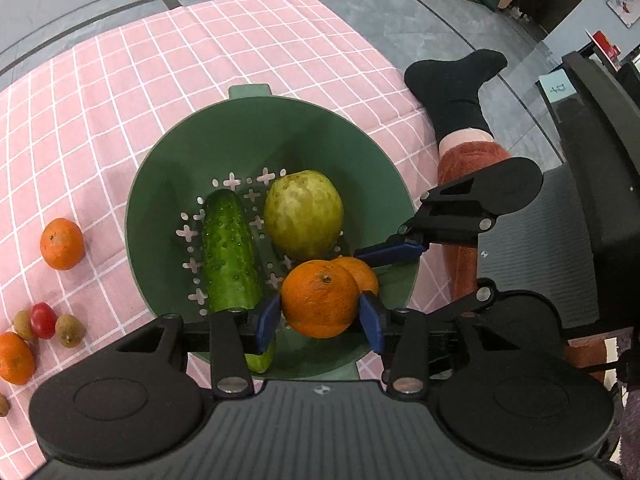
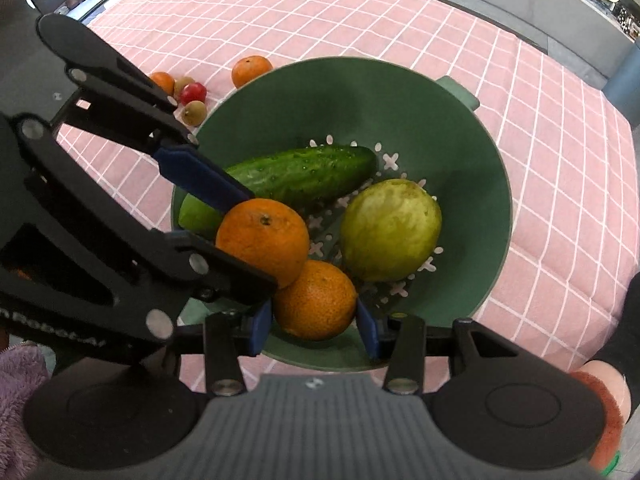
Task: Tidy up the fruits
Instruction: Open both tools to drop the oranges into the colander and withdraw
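A green colander [image 1: 360,152] [image 2: 460,128] stands on the pink checked cloth. In it lie a cucumber [image 1: 230,252] [image 2: 304,174] and a pale green guava [image 1: 304,214] [image 2: 392,230]. My left gripper [image 1: 320,318] is shut on an orange [image 1: 320,298] [image 2: 264,238] over the colander. My right gripper [image 2: 314,326] is shut on a second orange [image 2: 316,300] [image 1: 362,272] right beside and partly under the first. The two oranges touch.
On the cloth to the colander's left lie an orange [image 1: 62,244] [image 2: 251,70], another orange [image 1: 14,358] [image 2: 163,82], a red cherry tomato [image 1: 43,320] [image 2: 193,93] and small brown fruits [image 1: 70,331] [image 2: 195,113]. A person's socked leg [image 1: 456,92] is at the cloth's right edge.
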`<state>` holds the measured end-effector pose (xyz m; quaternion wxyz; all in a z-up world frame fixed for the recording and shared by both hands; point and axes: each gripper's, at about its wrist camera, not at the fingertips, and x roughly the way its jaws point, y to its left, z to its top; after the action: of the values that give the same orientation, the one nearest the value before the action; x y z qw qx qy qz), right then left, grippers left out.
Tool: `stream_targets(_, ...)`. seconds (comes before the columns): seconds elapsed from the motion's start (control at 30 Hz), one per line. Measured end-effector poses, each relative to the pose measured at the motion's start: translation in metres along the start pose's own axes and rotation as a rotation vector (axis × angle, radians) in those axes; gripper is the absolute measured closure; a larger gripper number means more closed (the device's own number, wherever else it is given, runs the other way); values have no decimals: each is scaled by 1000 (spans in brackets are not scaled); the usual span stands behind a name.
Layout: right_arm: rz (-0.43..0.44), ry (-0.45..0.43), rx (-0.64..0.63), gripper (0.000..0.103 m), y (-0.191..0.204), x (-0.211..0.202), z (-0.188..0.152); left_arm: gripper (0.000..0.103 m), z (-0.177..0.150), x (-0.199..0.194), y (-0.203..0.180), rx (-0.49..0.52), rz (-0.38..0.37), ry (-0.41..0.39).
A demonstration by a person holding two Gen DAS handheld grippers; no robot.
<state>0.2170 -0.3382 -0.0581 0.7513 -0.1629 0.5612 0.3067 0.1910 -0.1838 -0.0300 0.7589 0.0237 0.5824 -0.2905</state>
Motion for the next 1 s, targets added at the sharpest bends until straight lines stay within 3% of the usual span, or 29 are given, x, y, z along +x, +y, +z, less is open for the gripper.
stream_targets(0.17, -9, 8, 11, 61, -3, 3, -1, 36, -2, -5, 6, -26, -42, -33)
stream_targets(0.47, -2, 4, 24, 65, 3, 1, 2, 35, -14, -35, 6, -42, -53, -119)
stream_targets(0.63, -14, -20, 42, 63, 9, -6, 3, 35, -28, -57, 4, -38, 2, -173)
stream_targets(0.77, -49, -58, 51, 52, 18, -18, 0, 35, -39, -72, 2, -25, 70, -216)
stream_targets(1.0, -85, -188, 107, 45, 48, -45, -5, 35, -61, -95, 7, -20, 164, -291)
